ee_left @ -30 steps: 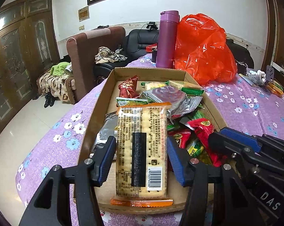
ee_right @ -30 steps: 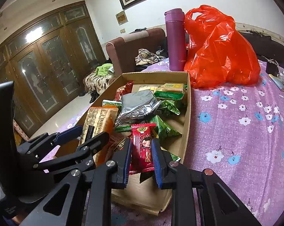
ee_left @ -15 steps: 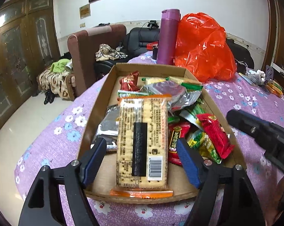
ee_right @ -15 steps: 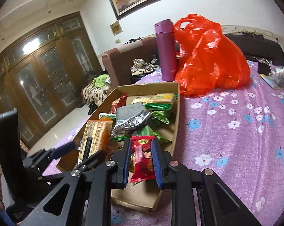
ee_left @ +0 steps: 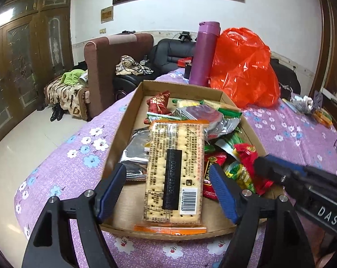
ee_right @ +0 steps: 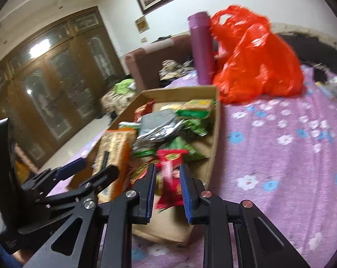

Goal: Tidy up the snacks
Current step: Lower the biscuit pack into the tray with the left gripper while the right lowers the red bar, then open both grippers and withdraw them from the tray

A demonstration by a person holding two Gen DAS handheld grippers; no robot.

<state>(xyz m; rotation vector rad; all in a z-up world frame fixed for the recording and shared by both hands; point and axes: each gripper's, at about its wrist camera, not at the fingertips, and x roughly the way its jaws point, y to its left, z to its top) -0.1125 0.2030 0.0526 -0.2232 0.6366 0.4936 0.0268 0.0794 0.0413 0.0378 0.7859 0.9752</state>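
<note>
The left gripper [ee_left: 167, 184] is straddling the cracker packet [ee_left: 175, 169] in the cardboard box [ee_left: 123, 129], jaws spread clear; the right gripper [ee_right: 167, 192] is pinching a red snack packet [ee_right: 169, 174].

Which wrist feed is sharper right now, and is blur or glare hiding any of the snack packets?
Left wrist view: sharp; the print and barcode on the clear-wrapped cracker pack are legible, with glare only on the crinkled silver foil packet. Right wrist view: motion-blurred throughout; the red snack packet between the right gripper fingers is smeared, its label unreadable. Both views bend at the fisheye edges.
</note>
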